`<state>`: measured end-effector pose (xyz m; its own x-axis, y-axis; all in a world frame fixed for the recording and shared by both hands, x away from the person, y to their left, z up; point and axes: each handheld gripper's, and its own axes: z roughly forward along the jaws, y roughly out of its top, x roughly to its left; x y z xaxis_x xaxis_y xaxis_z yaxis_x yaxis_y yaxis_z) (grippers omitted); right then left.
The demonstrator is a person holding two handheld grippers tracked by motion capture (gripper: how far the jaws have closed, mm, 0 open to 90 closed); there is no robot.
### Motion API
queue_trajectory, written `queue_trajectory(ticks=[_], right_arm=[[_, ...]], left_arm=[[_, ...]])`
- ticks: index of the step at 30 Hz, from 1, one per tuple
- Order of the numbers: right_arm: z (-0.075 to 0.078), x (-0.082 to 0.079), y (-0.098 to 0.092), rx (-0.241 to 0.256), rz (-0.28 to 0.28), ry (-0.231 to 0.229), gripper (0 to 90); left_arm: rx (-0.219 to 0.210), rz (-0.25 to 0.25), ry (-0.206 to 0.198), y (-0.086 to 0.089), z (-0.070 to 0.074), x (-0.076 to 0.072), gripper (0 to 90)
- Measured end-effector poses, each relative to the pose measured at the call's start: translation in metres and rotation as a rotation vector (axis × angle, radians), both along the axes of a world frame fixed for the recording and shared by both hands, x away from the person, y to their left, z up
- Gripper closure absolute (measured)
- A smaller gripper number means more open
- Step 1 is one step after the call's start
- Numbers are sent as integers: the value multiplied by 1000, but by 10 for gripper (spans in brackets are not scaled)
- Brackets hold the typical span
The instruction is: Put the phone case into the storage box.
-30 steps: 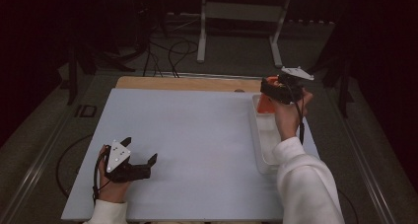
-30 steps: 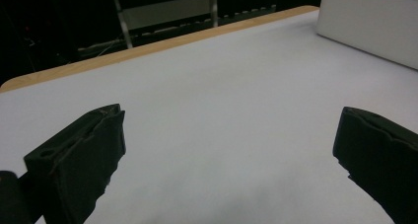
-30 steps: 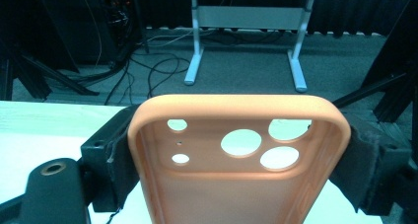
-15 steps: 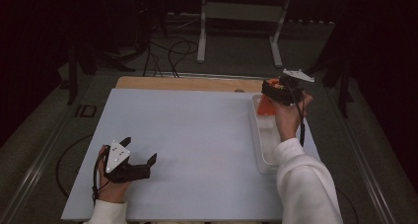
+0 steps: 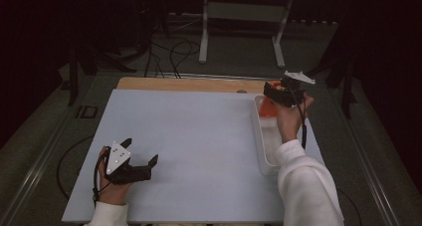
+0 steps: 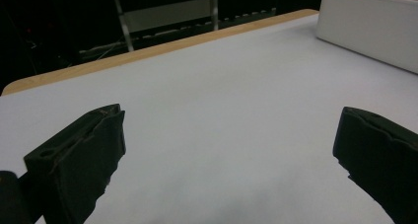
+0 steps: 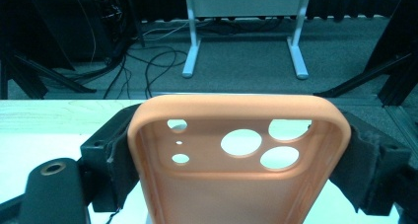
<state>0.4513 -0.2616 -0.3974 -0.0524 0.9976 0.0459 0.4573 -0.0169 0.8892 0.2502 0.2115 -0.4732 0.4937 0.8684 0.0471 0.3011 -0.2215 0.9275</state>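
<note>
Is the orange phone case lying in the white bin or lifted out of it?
Lifted. The right tongs are shut on the orange phone case, jaws pressing its two long edges, holding it above the white bin's far end.

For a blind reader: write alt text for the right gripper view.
An orange phone case with round camera cut-outs is clamped at its sides between the right gripper's black jaws. Beyond it lie the table edge, floor cables and a white metal stand.

Both grippers, left gripper (image 5: 142, 162) and right gripper (image 5: 272, 90), are black, each topped by a grey three-cornered plate and trailing a black cable; the person's sleeves (image 5: 306, 186) are white.
</note>
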Motion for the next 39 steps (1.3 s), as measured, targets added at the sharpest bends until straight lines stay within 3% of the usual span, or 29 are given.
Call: queue_trajectory(ticks=[28, 39], right_arm=[[-28, 13, 7, -26, 2, 79, 159], [-31, 15, 8, -17, -4, 101, 158]], left_arm=[[-3, 2, 0, 1, 0, 0, 1], [-4, 2, 0, 1, 0, 0, 1]])
